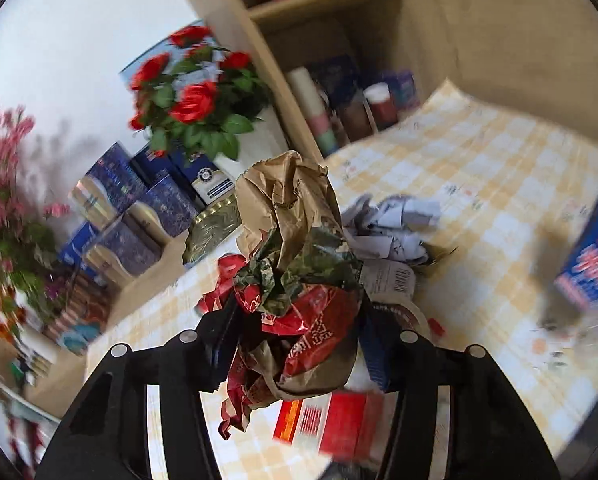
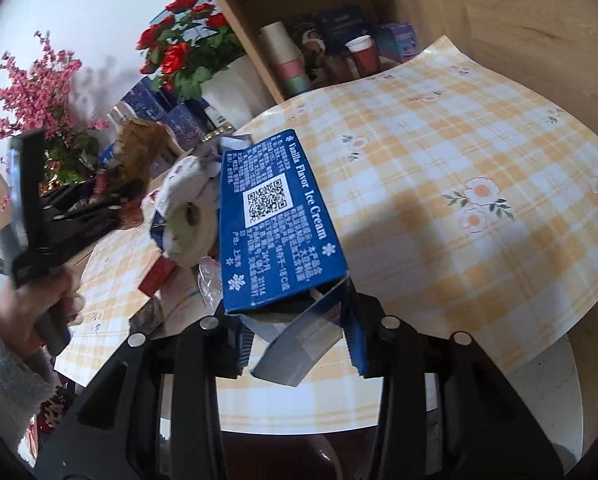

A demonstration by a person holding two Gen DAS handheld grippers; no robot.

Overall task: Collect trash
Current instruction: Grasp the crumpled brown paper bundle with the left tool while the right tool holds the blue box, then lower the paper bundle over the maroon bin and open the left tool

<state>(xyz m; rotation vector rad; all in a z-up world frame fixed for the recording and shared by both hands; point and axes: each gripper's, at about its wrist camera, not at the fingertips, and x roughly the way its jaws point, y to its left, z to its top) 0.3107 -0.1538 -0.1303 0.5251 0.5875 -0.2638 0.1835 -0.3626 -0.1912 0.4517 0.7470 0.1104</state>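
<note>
Left tongs [image 1: 299, 340] clench a crumpled paper wad [image 1: 295, 264] above the table [image 1: 499, 184]; right tongs [image 2: 299, 332] grip the blue carton [image 2: 277, 220] by its open end, long axis pointing away toward the table's far edge.

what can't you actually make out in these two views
- Left wrist view: the red box on the table is motion-blurred; its print cannot be read.
- Left wrist view: what lies under the crumpled paper wad in the left gripper is hidden by the wad.
- Right wrist view: the open end of the blue ice cream box is covered by its own flap and the right gripper; contents unknown.
- Right wrist view: shelf items are too small to identify.
</note>
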